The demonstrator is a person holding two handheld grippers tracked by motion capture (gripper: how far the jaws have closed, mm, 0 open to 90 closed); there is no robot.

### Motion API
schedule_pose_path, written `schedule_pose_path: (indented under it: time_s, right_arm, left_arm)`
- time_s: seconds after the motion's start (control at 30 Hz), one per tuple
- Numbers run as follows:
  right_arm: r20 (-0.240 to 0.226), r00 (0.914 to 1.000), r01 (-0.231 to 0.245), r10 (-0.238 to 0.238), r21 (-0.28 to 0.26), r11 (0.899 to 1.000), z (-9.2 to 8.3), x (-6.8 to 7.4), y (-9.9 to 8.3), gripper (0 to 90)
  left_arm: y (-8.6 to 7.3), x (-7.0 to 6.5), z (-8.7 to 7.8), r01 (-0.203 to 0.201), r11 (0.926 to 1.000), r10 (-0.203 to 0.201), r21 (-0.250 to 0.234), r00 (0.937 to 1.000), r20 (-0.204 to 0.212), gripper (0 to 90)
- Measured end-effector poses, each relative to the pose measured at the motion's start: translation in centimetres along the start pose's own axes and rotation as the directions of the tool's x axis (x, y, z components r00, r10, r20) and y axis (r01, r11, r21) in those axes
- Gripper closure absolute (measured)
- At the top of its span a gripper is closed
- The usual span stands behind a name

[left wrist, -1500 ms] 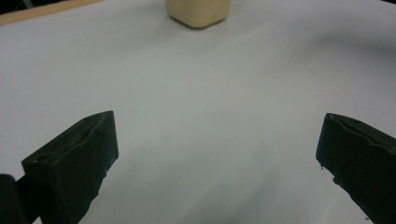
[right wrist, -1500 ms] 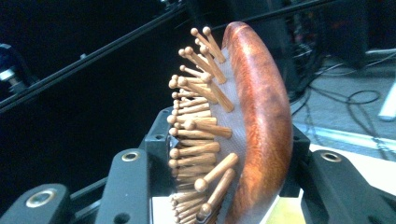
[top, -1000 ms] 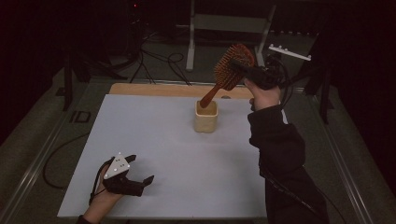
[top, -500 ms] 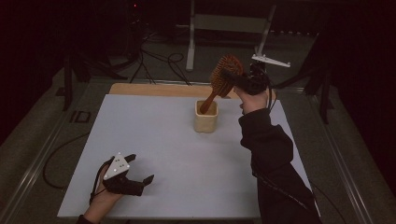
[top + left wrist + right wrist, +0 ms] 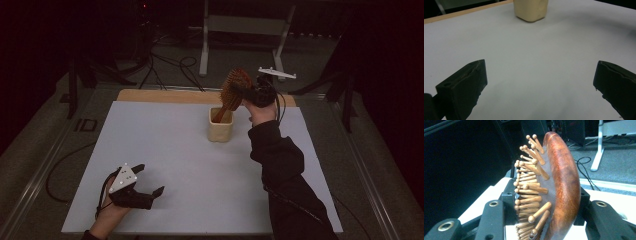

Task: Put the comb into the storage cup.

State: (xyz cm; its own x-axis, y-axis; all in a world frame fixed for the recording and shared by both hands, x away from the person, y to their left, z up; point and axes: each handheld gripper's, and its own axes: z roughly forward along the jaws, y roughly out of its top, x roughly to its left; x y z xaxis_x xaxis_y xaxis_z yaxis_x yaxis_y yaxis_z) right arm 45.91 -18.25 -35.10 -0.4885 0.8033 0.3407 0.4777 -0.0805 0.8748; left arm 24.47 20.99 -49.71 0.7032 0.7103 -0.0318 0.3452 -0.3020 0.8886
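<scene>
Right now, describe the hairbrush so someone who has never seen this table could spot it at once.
On the white table, look to the far edge, where a cream cup stands. The wooden hairbrush leans out of it, handle down in the cup, its head gripped by the right hand-held gripper. Its reddish-brown back and wooden pin bristles mark it out.

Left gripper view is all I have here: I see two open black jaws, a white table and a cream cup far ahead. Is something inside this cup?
Observer: Yes. In the high view the handle of a wooden hairbrush goes down into the cream cup, and the brush leans.
Operator: Who holds the brush?
Observer: The right gripper is shut on the brush head; the right gripper view shows wooden pins between its jaws.
Operator: And where is my gripper on the table?
Observer: The left gripper rests open near the table's front left corner, far from the cup.
</scene>
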Motion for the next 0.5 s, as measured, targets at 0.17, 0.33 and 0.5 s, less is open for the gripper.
schedule_pose_path:
  time_s: [0.17,0.33,0.5]
  right_arm:
    - [-0.002,0.9999,-0.016,0.016,0.021,1.0,0.7,-0.3,-0.9,52.3]
    - [-0.002,0.9997,-0.025,0.025,0.037,0.999,1.2,-0.8,-1.7,52.2]
    - [-0.009,0.9995,-0.03,0.031,0.048,0.998,1.6,-1.1,-2.4,52.1]
  left_arm:
    - [0.0,0.0,0.0,0.0,1.0,0.0,-0.001,1.0,0.0,0.0]
    - [0.0,0.0,-0.1,-0.001,0.9999,0.001,-0.01,1.0,-0.001,0.0]
    - [0.0,0.0,0.0,-0.004,1.0,0.004,-0.008,1.0,-0.003,0.0]
